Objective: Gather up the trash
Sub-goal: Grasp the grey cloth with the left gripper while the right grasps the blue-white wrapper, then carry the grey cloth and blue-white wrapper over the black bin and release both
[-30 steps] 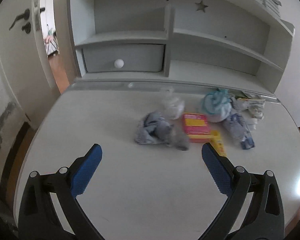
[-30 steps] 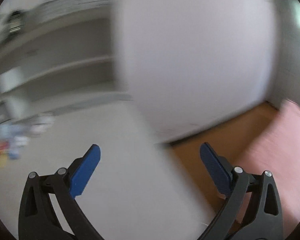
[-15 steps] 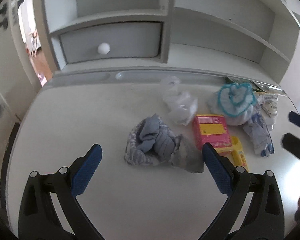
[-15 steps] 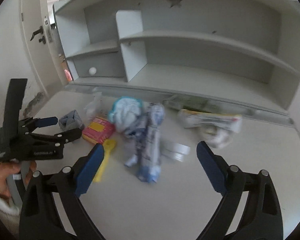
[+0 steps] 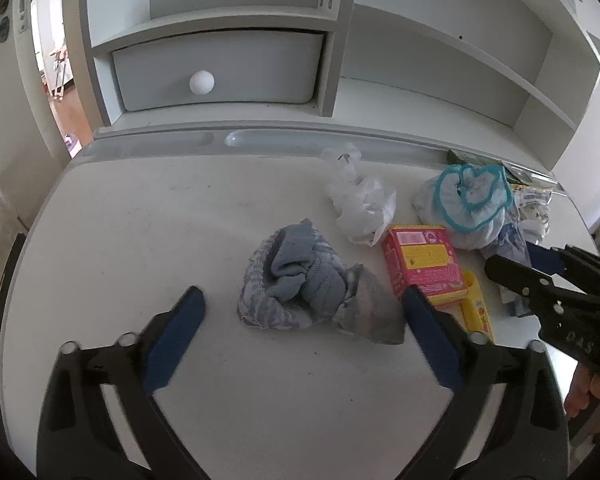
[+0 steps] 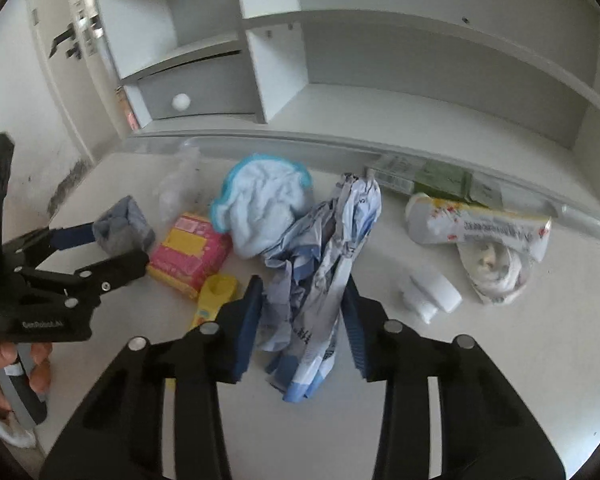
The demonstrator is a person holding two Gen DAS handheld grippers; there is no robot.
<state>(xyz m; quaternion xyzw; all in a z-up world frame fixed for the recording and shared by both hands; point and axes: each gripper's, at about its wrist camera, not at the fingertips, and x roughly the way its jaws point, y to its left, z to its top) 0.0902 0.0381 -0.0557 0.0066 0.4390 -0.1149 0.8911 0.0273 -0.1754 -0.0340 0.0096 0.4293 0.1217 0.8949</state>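
Trash lies on a white desk (image 5: 140,240). In the left wrist view my left gripper (image 5: 300,300) is open, its jaws on either side of a crumpled blue-grey cloth (image 5: 300,280). In the right wrist view my right gripper (image 6: 304,304) has its jaws closed in on a crumpled blue-and-white wrapper (image 6: 324,264), pressing its sides. The left gripper also shows in the right wrist view (image 6: 100,248) around the cloth (image 6: 124,228). The right gripper shows at the right of the left wrist view (image 5: 516,264).
A pink-and-yellow box (image 5: 424,264), a yellow item (image 5: 476,308), a white plastic bag (image 5: 360,204), a blue-rimmed white bundle (image 5: 468,204). Further right, a white wrapper roll (image 6: 480,224), a small white bottle (image 6: 432,292), green packets (image 6: 444,180). A shelf unit with a drawer (image 5: 220,72) stands behind.
My left gripper has moved forward to straddle the cloth. My right gripper has swung to the desk, come down over the blue-and-white wrapper and narrowed its jaws onto it.
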